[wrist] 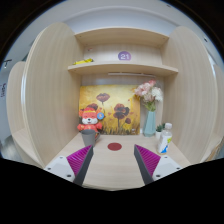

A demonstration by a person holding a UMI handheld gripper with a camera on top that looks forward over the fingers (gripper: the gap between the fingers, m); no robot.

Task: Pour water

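My gripper (113, 163) is open and empty, its two fingers with magenta pads (80, 157) spread wide over a light wooden desk (112, 168). A small red round coaster (115, 146) lies on the desk just ahead, between the fingertips. To the right, beyond the right finger, stand a small white cup or bottle (165, 134) and a blue-green vase (149, 122) with pale flowers. I cannot make out any water or pouring vessel clearly.
A red and white toy figure (90, 123) stands at the back left of the desk nook. A flower picture (112, 108) covers the back wall. A shelf (120, 67) above carries a small yellow object and a round purple item. Wooden side panels close the nook.
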